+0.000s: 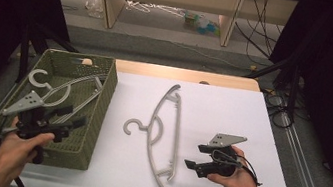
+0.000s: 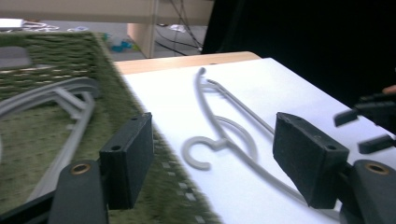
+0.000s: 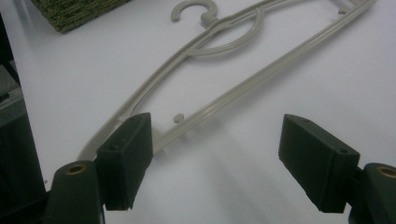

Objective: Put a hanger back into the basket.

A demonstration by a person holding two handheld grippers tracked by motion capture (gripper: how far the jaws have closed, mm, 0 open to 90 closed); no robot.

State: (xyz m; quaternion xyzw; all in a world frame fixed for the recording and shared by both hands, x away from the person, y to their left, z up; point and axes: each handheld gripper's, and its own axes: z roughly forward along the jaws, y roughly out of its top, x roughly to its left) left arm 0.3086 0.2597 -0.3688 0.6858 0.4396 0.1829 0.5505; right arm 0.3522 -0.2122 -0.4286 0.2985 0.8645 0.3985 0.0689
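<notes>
Hanger on the white table: we find it lying flat, at three o'clock from the green basket, its hook pointing to nine o'clock. A second hanger already lies inside the basket. We judge it light, stiff and smooth plastic, thin enough to slip, so a pinch on the straight bottom bar or near the neck below the hook seems the best hold. Our right tongs stand wide open with nothing between the jaws, just beside the hanger's near end. Our left tongs hover over the basket's near edge, jaws also wide and empty.
</notes>
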